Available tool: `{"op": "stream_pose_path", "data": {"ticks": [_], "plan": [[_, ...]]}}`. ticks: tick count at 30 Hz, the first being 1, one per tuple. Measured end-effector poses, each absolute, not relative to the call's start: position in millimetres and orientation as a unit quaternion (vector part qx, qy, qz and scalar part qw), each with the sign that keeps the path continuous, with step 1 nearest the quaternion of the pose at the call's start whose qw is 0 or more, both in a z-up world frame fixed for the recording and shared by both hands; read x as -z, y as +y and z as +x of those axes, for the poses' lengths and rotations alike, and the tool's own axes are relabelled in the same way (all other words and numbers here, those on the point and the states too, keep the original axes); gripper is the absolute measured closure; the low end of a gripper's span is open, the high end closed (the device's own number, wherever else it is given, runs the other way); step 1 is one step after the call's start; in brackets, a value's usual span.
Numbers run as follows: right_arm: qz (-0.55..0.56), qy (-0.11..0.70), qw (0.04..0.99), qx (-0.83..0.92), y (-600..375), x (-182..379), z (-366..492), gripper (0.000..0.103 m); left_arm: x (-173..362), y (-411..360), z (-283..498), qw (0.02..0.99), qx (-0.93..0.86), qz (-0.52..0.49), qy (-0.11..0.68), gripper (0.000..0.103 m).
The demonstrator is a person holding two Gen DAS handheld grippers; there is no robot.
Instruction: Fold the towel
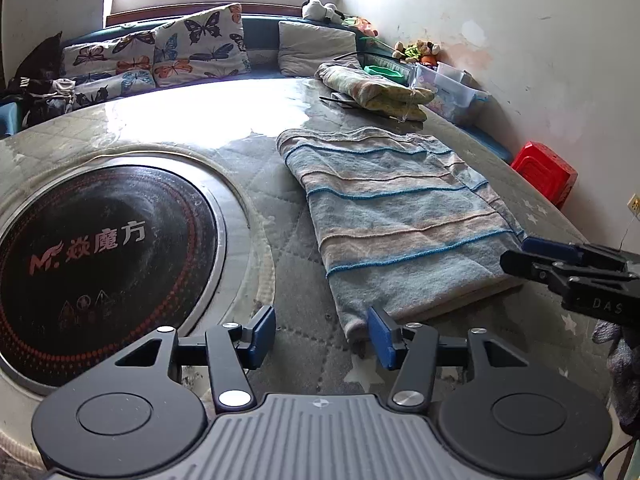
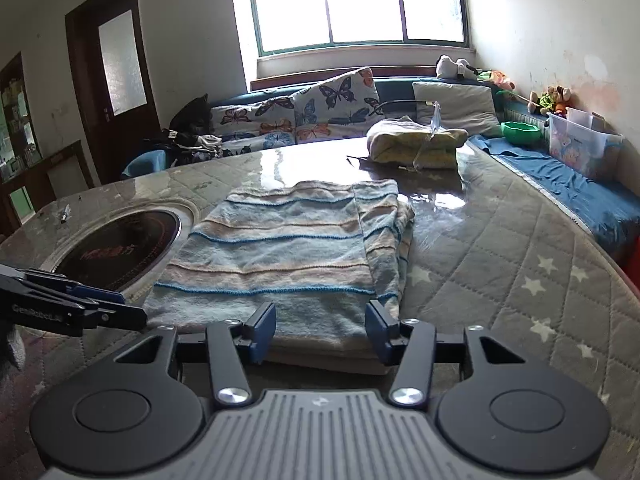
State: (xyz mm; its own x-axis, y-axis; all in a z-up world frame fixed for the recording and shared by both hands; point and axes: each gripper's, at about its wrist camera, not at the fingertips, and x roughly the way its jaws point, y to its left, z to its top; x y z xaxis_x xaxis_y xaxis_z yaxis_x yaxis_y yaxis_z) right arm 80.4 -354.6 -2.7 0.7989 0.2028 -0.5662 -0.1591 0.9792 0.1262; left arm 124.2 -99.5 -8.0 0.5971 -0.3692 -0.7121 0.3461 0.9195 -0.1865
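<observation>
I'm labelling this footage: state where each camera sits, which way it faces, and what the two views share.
Left wrist: on the left gripper, looking down across the table at the striped towel; own open jaws below, right gripper at right.
Right wrist: on the right gripper, facing the towel's near edge and the window; left gripper at left.
Shared: towel, round cooktop, butterfly cushions.

1 striped towel (image 2: 280, 248), 2 butterfly cushions (image 2: 336, 100), 1 plain cushion (image 2: 456, 104), 1 cooktop (image 1: 100, 264)
</observation>
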Motion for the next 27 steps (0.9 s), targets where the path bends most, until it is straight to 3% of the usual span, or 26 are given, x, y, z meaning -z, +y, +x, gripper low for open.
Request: {"op": "stream_pose_path", "data": {"ticks": [9, 15, 24, 27], "plan": [[0.044, 0.302, 0.948, -0.090, -354, 6, 78, 0.051, 8, -93, 117, 0.895, 0.190, -0.026, 0.402, 0.047], [0.025, 0.293, 0.951, -0.090, -346, 0, 71, 0.045, 8, -89, 109, 0.895, 0.188, -0.033, 0.403, 0.046], [0.028, 0.302, 0.949, -0.087, -343, 4, 59, 0.033, 7, -89, 97, 0.893, 0.192, -0.030, 0.407, 0.032], [0.031, 0.308, 0.948, -0.080, -344, 7, 54, 0.024, 7, -89, 93, 0.892, 0.194, -0.028, 0.407, 0.027]]}}
